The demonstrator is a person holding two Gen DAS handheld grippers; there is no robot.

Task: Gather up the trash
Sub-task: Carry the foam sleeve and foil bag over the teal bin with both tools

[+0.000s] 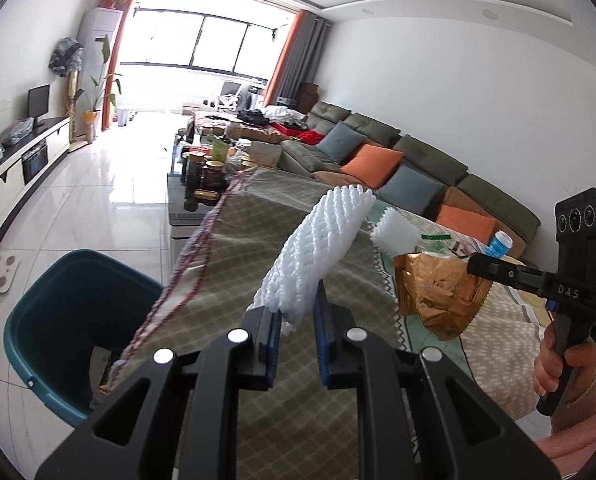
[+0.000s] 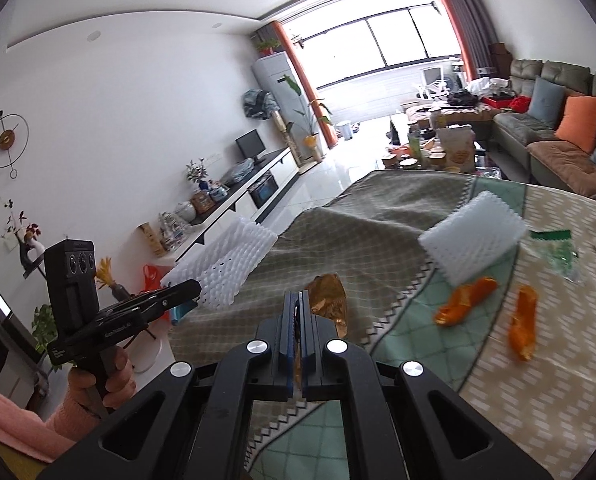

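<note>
A: While both grippers carry a piece each, nothing looks binned yet. The left gripper (image 1: 296, 316) is clamped on a white foam net sleeve (image 1: 318, 248); the right gripper (image 2: 297, 320) is closed tight on a crumpled gold foil wrapper (image 2: 330, 300).

B: And the bin?

A: The teal bin (image 1: 58, 320) stands on the floor at the table's near left edge, just left of the foam. I cannot tell what lies inside.

B: What is left on the tablecloth (image 2: 358, 232)?

A: A second foam sleeve (image 2: 472, 240) further in, two orange peels (image 2: 464, 306) right of the wrapper, and a green-and-clear wrapper (image 2: 556, 250) at the far right. My guess is early going: two pieces in hand, at least four to fetch.
</note>
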